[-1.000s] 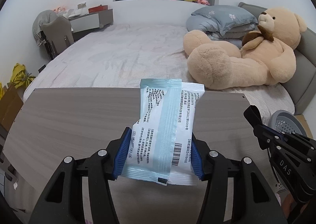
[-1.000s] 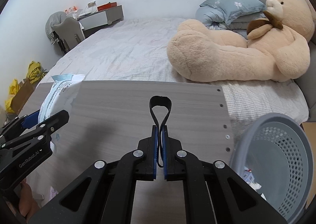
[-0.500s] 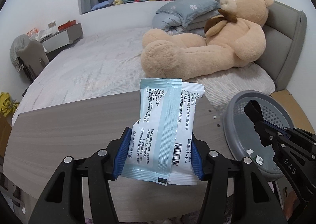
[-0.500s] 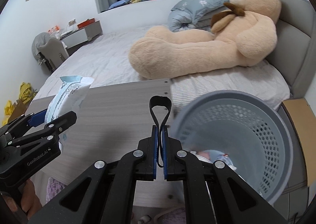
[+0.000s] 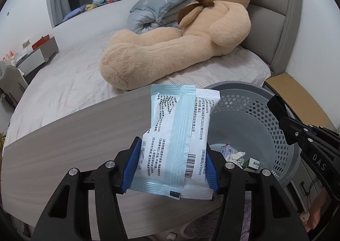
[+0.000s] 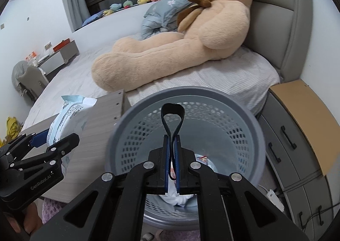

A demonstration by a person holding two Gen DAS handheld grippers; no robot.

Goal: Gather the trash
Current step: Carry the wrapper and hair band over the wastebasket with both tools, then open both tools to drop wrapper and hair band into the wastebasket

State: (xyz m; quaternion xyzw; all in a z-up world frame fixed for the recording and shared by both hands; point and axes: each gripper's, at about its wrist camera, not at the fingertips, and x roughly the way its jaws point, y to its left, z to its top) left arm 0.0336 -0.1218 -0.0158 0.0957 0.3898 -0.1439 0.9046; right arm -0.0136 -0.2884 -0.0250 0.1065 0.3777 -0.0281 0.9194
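The left gripper [image 5: 172, 166] points down at a slant, its blue pads clamped on a pale blue-and-white packet [image 5: 178, 141] held upright over the wooden board's end, just beside the grey basket [image 5: 240, 121]. The right gripper [image 6: 172, 151] — tilted down likewise — hangs above the basket's mouth, pinched tight on a black looped band [image 6: 172, 113].

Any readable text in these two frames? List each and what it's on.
"DAS": right gripper body.
"GenRobot.AI": left gripper body.
"476400", "[2021]", "0009": blue-and-white packet, by its barcode.
Remaining packet print and the small green box in the grey basket: too small to read.
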